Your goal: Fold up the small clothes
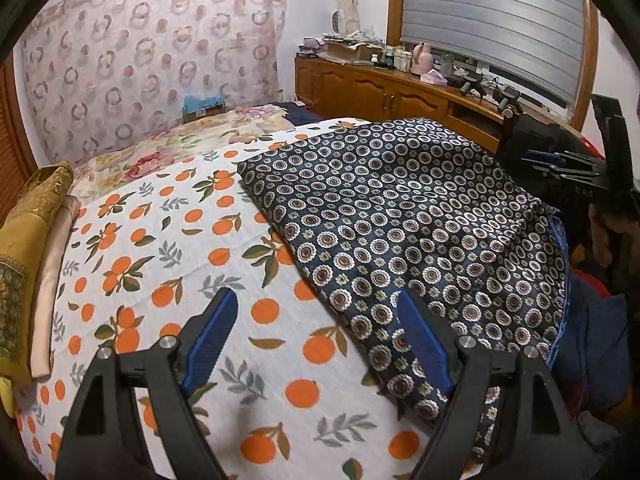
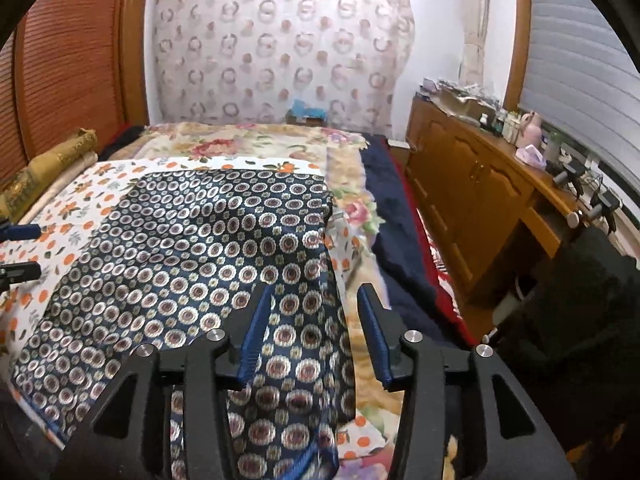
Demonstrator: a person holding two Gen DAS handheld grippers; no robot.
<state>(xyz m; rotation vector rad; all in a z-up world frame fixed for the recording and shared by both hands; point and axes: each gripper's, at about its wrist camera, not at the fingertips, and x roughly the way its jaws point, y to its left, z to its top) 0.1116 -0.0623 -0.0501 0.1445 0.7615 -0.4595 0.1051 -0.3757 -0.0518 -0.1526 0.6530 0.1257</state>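
Pillow: a mustard-gold cushion [image 1: 22, 248] lies at the far left edge of the bed, well apart from both tools.
Sheet: a white cloth printed with oranges and leaves [image 1: 168, 248] covers the near half of the bed; a floral cover [image 2: 248, 144] lies beyond it.
Left gripper: the left gripper [image 1: 316, 340] hangs over the bed with its jaws spread wide and nothing between the blue pads.
Left jaws and garment: the left pad is over bare orange-print sheet; the right pad is over the near-left edge of the garment. I cannot tell whether it touches the cloth.
Garment: a navy cloth with small round medallions [image 1: 400, 216] lies spread on the sheet, right of centre, its near end hanging toward the bed's front edge.
Right gripper: the right gripper [image 2: 318, 336] stands partly apart, gripping nothing.
Right jaws and garment: the garment's right-hand strip [image 2: 296, 320] runs between the two pads. The left pad lies against the cloth, the right pad is clear of it, above the floral cover.
Sideboard: a wooden cabinet [image 2: 472, 184] with bottles and clutter runs along the right wall under a shuttered window [image 1: 492, 20].
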